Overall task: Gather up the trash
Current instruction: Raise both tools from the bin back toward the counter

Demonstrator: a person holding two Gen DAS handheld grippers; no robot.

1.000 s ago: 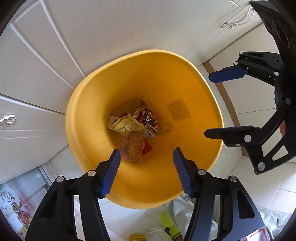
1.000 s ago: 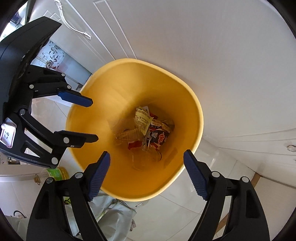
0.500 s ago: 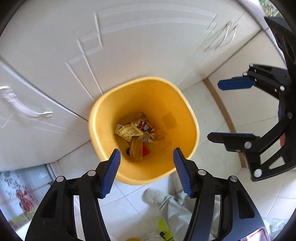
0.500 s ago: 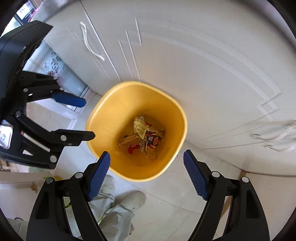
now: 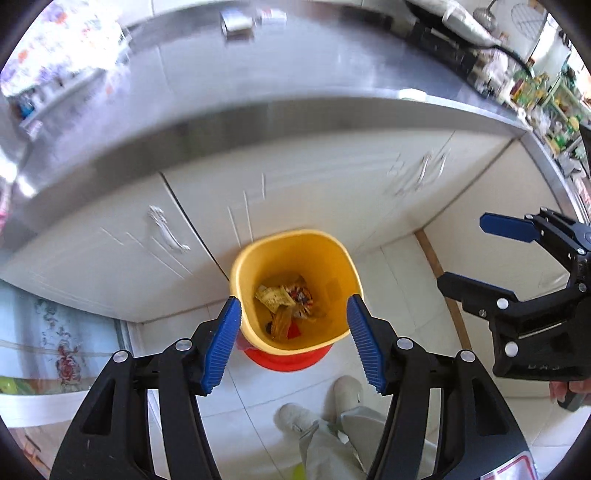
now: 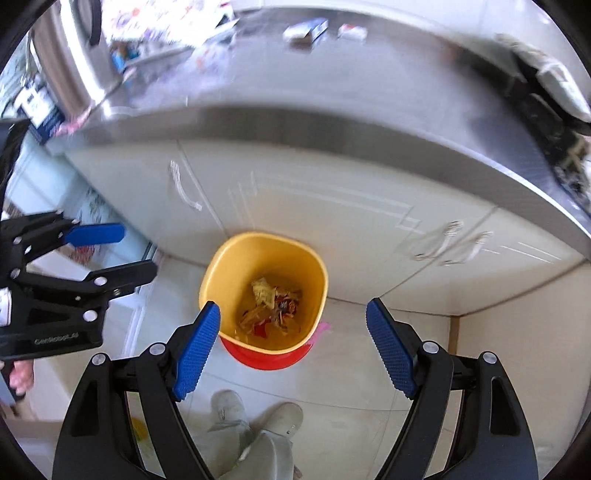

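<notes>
- We look down from both wrist views onto a yellow bin (image 5: pixel 295 295) standing on the tiled floor (image 5: pixel 399 280), close against white cabinet doors (image 5: pixel 325 184).
- The bin sits on a red base (image 5: pixel 288 356) that shows past its near rim; a scrap of pink (image 6: pixel 320 328) lies just beside that base in the right view.
- Trash (image 5: pixel 286 306) lies at the bottom of the bin: crumpled wrappers, a pale printed paper, red and brown pieces. We cannot name them closer.
- Left gripper (image 5: pixel 293 341): jaws apart, nothing between the blue pads (image 5: pixel 221 345). It hangs over the bin's near rim, well above it.
- Right gripper (image 6: pixel 291 354): jaws wider apart, also empty. From the left view it shows at the right edge (image 5: pixel 476 254), beside the left one and clear of it.
- A hand (image 6: pixel 20 373) shows at the lower left of the right view, behind the left gripper's body.
- Below the grippers we see the person's pale shoes (image 6: pixel 231 408) and light trouser leg (image 5: pixel 332 439) on the floor, near the bin's front.
- Above the cabinets runs a grey steel counter (image 5: pixel 295 85), blurred. Small boxes (image 6: pixel 306 29) lie on it far back; dark clutter at its right end is too smeared to tell.
- A flowered panel (image 5: pixel 55 347) stands left of the cabinets.
- Nothing stands between either gripper and the bin's mouth.
</notes>
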